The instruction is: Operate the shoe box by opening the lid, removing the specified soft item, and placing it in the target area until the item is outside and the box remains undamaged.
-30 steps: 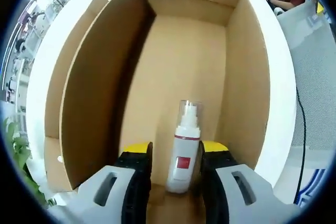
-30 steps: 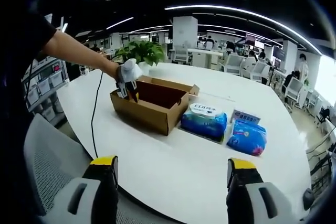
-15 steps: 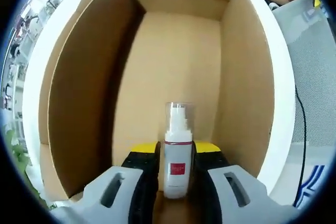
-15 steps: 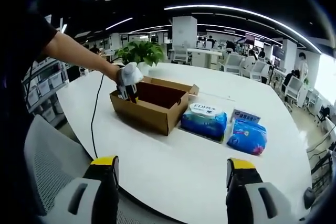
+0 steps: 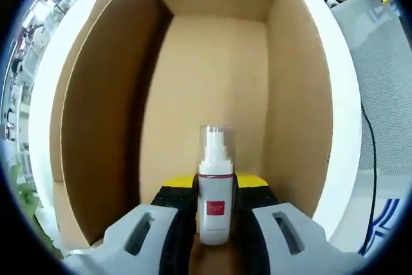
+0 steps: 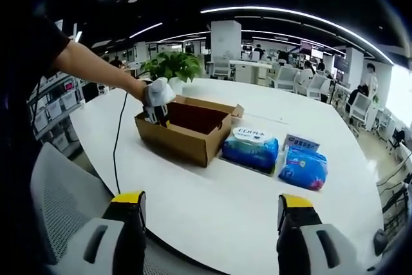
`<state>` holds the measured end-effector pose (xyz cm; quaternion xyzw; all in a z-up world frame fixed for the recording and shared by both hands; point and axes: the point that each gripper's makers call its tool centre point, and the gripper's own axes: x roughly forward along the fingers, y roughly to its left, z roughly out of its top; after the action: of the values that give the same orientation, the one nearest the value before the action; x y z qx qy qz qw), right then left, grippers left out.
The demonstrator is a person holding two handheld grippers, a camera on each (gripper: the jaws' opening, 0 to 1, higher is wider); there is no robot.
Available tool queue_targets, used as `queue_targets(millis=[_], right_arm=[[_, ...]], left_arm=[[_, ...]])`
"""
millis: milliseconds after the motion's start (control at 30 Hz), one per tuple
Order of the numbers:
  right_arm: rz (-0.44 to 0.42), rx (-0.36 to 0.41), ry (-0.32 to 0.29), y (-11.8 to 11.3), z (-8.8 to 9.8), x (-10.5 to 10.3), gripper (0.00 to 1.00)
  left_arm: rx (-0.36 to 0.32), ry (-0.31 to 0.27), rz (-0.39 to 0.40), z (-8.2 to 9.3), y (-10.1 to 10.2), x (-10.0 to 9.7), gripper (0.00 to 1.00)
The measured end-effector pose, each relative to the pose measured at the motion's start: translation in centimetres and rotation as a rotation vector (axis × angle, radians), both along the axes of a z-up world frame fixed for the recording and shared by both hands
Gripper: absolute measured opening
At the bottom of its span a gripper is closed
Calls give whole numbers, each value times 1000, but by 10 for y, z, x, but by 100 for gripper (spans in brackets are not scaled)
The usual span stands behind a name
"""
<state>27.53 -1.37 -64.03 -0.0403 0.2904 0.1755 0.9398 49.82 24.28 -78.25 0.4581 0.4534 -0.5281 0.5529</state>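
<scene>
Left gripper (image 5: 214, 214) is pinching the white spray bottle (image 5: 215, 194) between its yellow-tipped jaws, low inside the open shoe box (image 5: 103, 114). Right gripper (image 6: 210, 214) hangs spread wide, empty, above the white table (image 6: 212, 204). I judge the lid done and the grasp made; lifting out and placing remain.
</scene>
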Motion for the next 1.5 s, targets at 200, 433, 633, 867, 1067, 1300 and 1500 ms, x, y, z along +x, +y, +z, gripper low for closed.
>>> queue_targets(millis=[200, 433, 633, 867, 1067, 1300, 1500], right_arm=[[1, 7, -2, 1, 1, -1, 83], [8, 23, -5, 3, 4, -1, 83], [9, 46, -24, 5, 12, 1, 82], [10, 70, -39, 9, 19, 3, 80], [18, 82, -50, 13, 24, 5, 79], [27, 113, -55, 22, 28, 7, 77], [30, 154, -64, 30, 32, 10, 73]], left_arm=[[-4, -15, -9, 7, -1, 1, 19], [-19, -38, -11, 20, -1, 1, 19], [-49, -77, -12, 35, -2, 1, 19], [-79, -106, -16, 51, -4, -4, 19], [-104, -128, -23, 63, -6, -7, 19], [-149, -166, -52, 81, -13, -13, 19], [-175, -187, -83, 91, -20, -20, 19]])
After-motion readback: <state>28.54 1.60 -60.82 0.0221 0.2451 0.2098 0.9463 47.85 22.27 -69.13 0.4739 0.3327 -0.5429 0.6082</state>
